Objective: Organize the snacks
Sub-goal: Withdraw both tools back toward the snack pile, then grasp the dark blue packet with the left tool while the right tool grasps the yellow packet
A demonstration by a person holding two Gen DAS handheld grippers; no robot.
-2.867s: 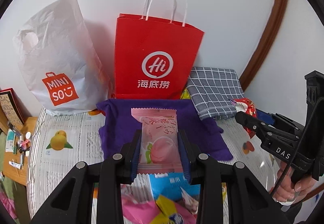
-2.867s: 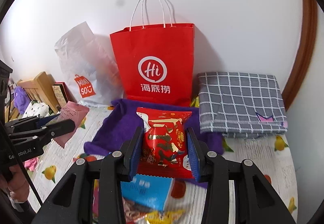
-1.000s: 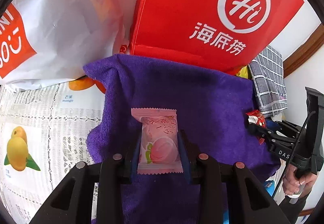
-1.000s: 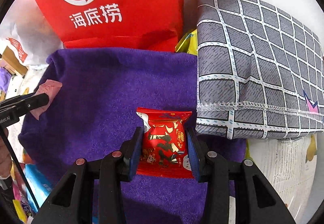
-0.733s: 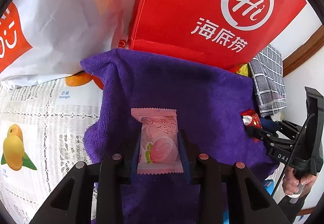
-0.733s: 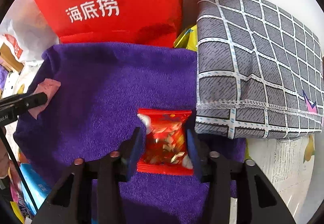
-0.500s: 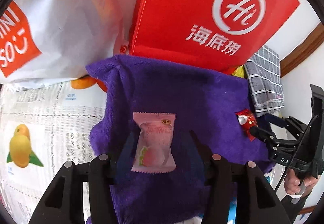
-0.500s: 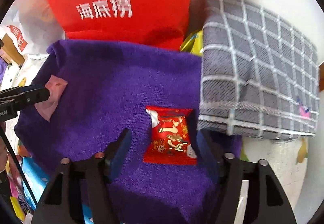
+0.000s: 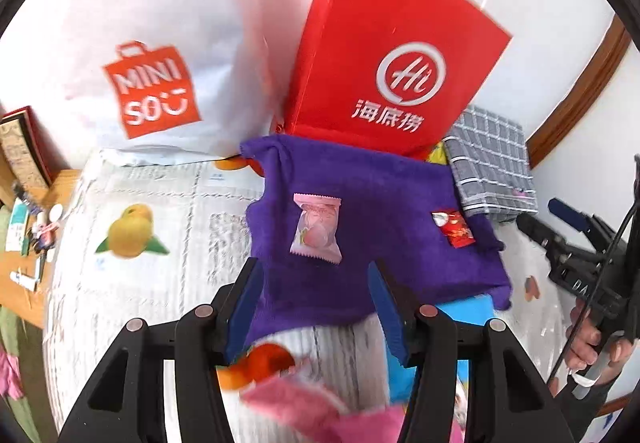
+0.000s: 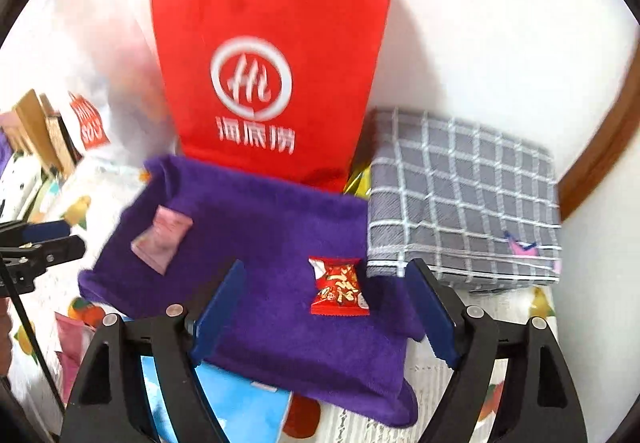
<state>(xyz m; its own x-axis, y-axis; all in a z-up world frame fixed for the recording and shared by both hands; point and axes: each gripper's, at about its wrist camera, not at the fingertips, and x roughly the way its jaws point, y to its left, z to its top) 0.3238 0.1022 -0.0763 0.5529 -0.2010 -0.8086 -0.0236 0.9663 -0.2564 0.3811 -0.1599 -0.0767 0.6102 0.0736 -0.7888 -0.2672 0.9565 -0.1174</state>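
Note:
A pink peach snack packet (image 9: pixel 317 227) lies on the purple towel (image 9: pixel 380 203), toward its left side. A red snack packet (image 9: pixel 453 227) lies on the towel's right side. My left gripper (image 9: pixel 316 283) is open and empty, pulled back above the towel's near edge. In the right wrist view the red packet (image 10: pixel 339 286) lies just ahead of my open, empty right gripper (image 10: pixel 326 293), and the pink packet (image 10: pixel 162 239) lies on the towel (image 10: pixel 260 227) at left. The right gripper also shows at the right edge of the left wrist view (image 9: pixel 560 227).
A red paper bag (image 9: pixel 394 79) and a white Miniso bag (image 9: pixel 148 55) stand against the wall behind the towel. A folded grey checked cloth (image 10: pixel 460 203) lies at the right. More snacks, blue (image 10: pixel 224 403) and pink (image 9: pixel 304 407), lie near me on the fruit-print tablecloth (image 9: pixel 140 243).
Both grippers opened and let go of their packets onto the purple towel. Both then pulled back and up, away from the towel.

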